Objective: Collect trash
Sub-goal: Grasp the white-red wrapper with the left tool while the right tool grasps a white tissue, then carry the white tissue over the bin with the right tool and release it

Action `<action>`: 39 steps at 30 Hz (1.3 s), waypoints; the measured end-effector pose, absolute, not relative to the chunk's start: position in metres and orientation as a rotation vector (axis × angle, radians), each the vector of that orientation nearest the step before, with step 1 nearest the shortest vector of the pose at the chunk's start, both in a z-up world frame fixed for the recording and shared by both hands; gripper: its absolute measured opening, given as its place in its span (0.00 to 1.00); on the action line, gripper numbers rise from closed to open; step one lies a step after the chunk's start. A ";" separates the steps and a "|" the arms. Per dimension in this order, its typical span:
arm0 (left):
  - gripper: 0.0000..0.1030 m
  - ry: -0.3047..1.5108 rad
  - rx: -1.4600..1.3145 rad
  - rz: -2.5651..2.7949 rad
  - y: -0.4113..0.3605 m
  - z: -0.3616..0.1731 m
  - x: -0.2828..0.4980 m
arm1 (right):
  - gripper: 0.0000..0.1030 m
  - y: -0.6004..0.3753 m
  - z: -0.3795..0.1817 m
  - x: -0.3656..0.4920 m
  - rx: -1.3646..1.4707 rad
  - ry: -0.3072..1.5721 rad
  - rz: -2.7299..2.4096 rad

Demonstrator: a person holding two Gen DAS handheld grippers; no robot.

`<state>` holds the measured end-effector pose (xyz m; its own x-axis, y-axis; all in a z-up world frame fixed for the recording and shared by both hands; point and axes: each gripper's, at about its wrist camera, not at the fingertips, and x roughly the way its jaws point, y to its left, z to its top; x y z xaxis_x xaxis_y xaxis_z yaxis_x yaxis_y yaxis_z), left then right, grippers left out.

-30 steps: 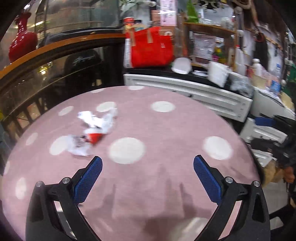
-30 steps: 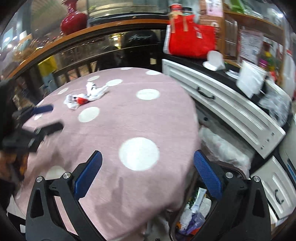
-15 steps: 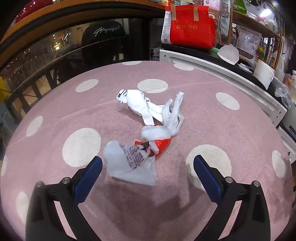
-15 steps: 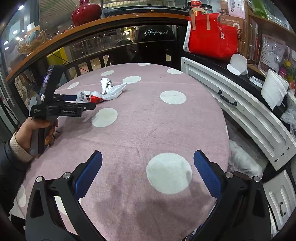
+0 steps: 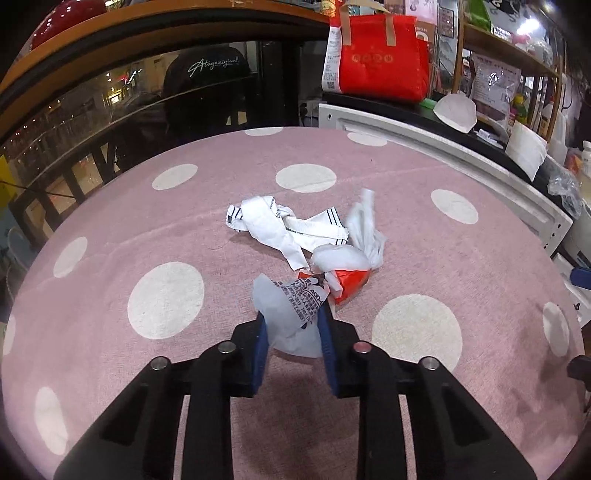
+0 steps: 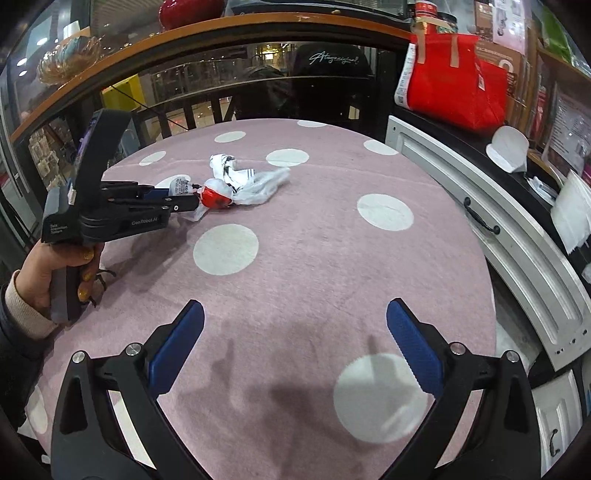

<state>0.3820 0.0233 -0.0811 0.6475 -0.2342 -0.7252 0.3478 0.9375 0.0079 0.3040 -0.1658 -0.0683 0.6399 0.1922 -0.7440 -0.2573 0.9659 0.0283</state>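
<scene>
A pile of trash lies on the pink polka-dot table: a white printed wrapper, a red and white wrapper, a striped white wrapper and a crumpled plastic bag. My left gripper is shut on the near end of the white printed wrapper; it shows in the right wrist view at the left beside the pile. My right gripper is open and empty above the near part of the table.
A white drawer cabinet stands along the table's right side, with a red bag and papers on top. A dark glass railing runs behind the table. A red vase stands on the wooden ledge.
My left gripper has moved up to the trash pile and shut on the white printed wrapper. My right gripper has shifted a little and stays open.
</scene>
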 end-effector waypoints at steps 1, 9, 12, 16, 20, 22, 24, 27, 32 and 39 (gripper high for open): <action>0.18 0.792 0.143 -0.334 0.025 -0.079 0.380 | 0.95 -0.163 -0.068 0.308 -0.087 0.837 0.261; 0.16 0.657 -0.030 -0.342 0.061 -0.038 0.365 | 0.95 -0.141 -0.066 0.355 -0.058 0.840 0.318; 0.16 0.601 -0.060 -0.279 0.077 -0.028 0.362 | 0.95 -0.127 -0.065 0.386 -0.050 0.838 0.345; 0.16 0.554 -0.107 -0.157 0.100 -0.023 0.364 | 0.95 -0.101 -0.071 0.428 -0.049 0.866 0.385; 0.16 0.557 -0.176 -0.147 0.114 -0.023 0.367 | 0.89 -0.072 -0.083 0.468 -0.043 0.922 0.430; 0.16 0.561 -0.181 -0.144 0.114 -0.024 0.369 | 0.80 -0.059 -0.091 0.484 -0.063 0.944 0.432; 0.16 0.566 -0.172 -0.144 0.111 -0.025 0.370 | 0.67 -0.049 -0.100 0.494 -0.089 0.975 0.433; 0.16 0.576 -0.164 -0.155 0.107 -0.027 0.371 | 0.21 -0.045 -0.108 0.495 -0.108 1.005 0.415; 0.16 0.570 -0.144 -0.172 0.100 -0.027 0.367 | 0.09 -0.064 -0.092 0.466 -0.039 0.957 0.436; 0.16 0.578 -0.107 -0.229 0.082 -0.029 0.361 | 0.09 -0.114 -0.063 0.393 -0.007 0.908 0.401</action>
